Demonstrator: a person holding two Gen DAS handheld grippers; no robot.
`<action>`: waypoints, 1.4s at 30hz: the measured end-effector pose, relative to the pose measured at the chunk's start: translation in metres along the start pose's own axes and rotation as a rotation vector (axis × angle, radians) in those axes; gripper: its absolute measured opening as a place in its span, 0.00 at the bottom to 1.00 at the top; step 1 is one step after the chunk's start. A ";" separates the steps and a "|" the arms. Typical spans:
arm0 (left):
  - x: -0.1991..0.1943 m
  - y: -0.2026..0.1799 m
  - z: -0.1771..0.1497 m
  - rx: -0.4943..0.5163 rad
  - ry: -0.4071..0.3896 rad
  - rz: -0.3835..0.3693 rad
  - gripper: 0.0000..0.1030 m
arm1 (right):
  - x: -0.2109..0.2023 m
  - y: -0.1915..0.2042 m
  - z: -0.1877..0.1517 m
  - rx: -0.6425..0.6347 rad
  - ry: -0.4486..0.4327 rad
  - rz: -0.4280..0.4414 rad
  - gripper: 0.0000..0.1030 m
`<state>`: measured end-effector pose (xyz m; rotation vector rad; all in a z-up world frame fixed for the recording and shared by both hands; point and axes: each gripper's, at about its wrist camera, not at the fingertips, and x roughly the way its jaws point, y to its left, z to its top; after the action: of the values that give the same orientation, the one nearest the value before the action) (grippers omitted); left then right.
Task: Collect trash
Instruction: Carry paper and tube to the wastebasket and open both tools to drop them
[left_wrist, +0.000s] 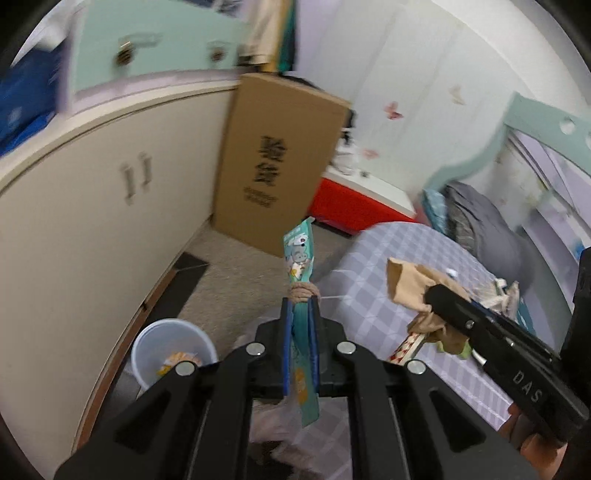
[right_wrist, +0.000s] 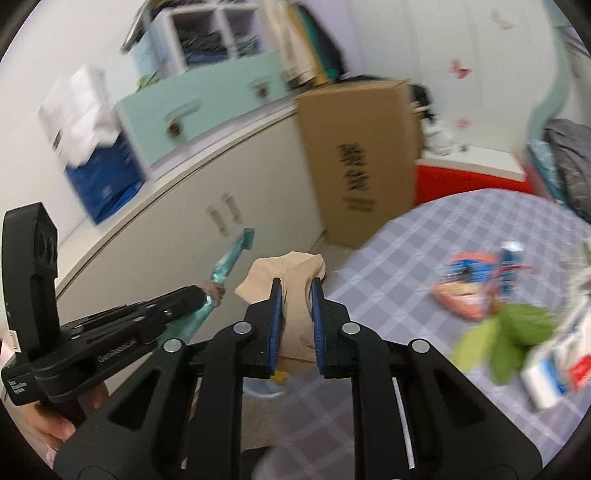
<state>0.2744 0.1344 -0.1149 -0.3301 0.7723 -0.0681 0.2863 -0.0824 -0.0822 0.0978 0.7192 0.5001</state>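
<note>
The left gripper (left_wrist: 299, 306) was clamped narrow on a flat teal snack wrapper printed with cartoon animals (left_wrist: 299, 251), which stuck up past its blue pads and hung down behind them; a tan scrap was also caught at the fingertips. The right gripper (right_wrist: 297, 291) was pinched shut on a crumpled beige stocking-like piece of thin fabric (right_wrist: 291, 267), bunched above and between its pads. Both pieces of trash were therefore in hand and off the bed, so the step looked like the carry to the bin. The next move would call for bringing each gripper over the round pale-blue plastic wastebasket (left_wrist: 147, 339) standing on the floor by the cream cabinet (left_wrist: 74, 229), down and left of the left gripper, then opening the jaws above its mouth. The wastebasket already held something yellow-orange, too blurred to name. More litter lay on the lilac checked bedcover (right_wrist: 424, 266): a red-and-blue wrapper (right_wrist: 469, 288), green leaves (right_wrist: 509, 332) and a white carton (right_wrist: 550, 380).
</note>
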 end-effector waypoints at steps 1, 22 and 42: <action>-0.001 0.012 -0.002 -0.014 0.000 0.015 0.08 | 0.013 0.016 -0.002 -0.016 0.020 0.020 0.15; 0.041 0.214 -0.032 -0.238 0.086 0.306 0.08 | 0.211 0.134 -0.045 -0.147 0.178 0.040 0.74; 0.074 0.190 -0.033 -0.197 0.139 0.256 0.08 | 0.198 0.107 -0.053 -0.066 0.188 0.021 0.76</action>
<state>0.2927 0.2918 -0.2472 -0.4139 0.9564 0.2291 0.3348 0.1001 -0.2152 -0.0036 0.8851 0.5571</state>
